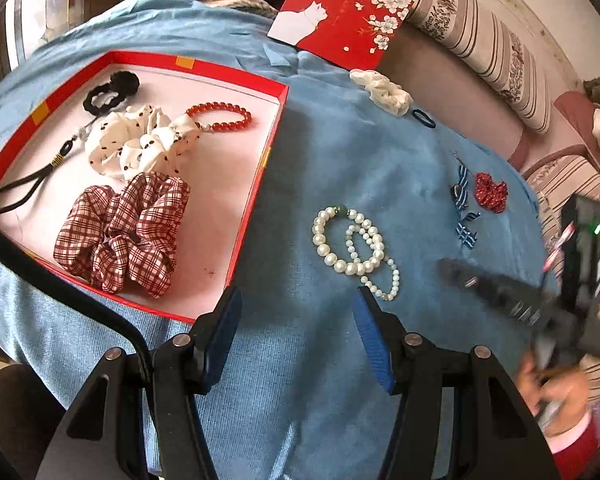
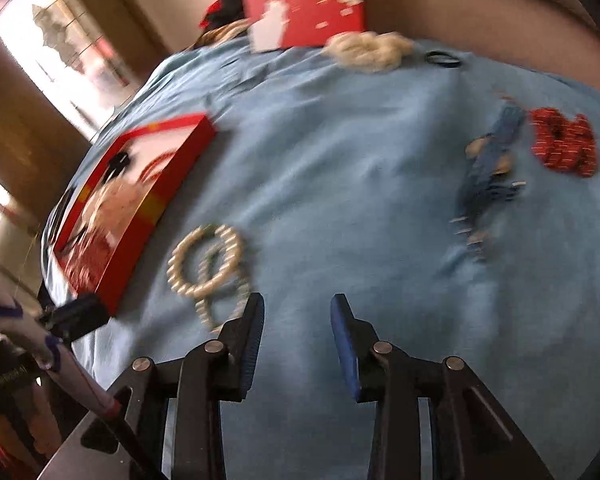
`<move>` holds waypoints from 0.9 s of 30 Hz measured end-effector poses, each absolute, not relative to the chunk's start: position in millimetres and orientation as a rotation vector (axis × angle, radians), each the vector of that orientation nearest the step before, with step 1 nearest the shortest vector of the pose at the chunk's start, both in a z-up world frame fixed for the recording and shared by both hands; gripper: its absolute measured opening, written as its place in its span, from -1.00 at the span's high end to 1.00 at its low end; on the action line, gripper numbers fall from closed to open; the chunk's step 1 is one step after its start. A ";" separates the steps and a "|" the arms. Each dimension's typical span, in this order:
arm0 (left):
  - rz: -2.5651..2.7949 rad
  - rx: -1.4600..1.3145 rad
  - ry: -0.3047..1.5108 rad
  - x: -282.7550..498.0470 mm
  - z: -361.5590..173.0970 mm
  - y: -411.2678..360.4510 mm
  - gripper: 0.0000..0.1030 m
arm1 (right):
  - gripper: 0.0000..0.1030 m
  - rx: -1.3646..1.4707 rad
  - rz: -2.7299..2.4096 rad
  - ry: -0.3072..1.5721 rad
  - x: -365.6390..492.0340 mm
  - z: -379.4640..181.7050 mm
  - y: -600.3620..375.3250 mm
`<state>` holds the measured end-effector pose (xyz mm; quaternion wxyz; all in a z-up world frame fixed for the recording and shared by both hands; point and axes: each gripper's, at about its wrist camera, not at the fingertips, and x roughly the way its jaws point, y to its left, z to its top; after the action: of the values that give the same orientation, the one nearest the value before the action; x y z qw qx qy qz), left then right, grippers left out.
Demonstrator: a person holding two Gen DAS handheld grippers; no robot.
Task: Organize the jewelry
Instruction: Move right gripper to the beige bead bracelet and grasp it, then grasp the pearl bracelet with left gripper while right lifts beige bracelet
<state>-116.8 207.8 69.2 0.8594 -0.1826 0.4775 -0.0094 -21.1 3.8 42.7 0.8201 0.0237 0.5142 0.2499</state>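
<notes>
The pearl bracelets (image 1: 354,250) lay on the blue cloth (image 1: 320,152) just above and right of the empty, wide-open left gripper (image 1: 296,312), at centre frame right of the red box (image 1: 260,184), while the half-open, empty right gripper (image 2: 298,320) sat to their lower right.

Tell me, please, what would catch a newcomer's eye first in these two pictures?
First the red box on the left of the blue cloth, holding a checked scrunchie, a spotted scrunchie and a red bead bracelet. Next, the pearl bracelets lying loose on the cloth just ahead of the left gripper, its jaws open and empty. Behind, a red lid with a white cat.
</notes>
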 end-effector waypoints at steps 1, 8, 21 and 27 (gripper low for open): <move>-0.017 -0.378 1.004 -117.4 70.5 207.4 -0.10 | 0.27 0.027 0.541 1.092 -22.9 38.4 15.8; -0.023 -0.287 1.009 -109.4 76.9 199.8 -0.10 | 0.86 -0.151 0.444 1.075 -30.5 24.5 54.0; -0.110 -0.195 1.109 -30.4 39.2 169.4 -0.10 | 0.87 -0.043 0.221 1.091 -42.5 23.1 -73.8; -0.080 -0.087 1.098 -9.5 32.2 155.4 -0.10 | 0.83 -0.051 0.218 1.050 -44.2 20.9 -63.3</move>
<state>-9.5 155.4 32.2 0.8513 -0.0413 0.5217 -0.0379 -44.2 -63.3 20.9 0.8593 -0.0243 0.5002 0.1038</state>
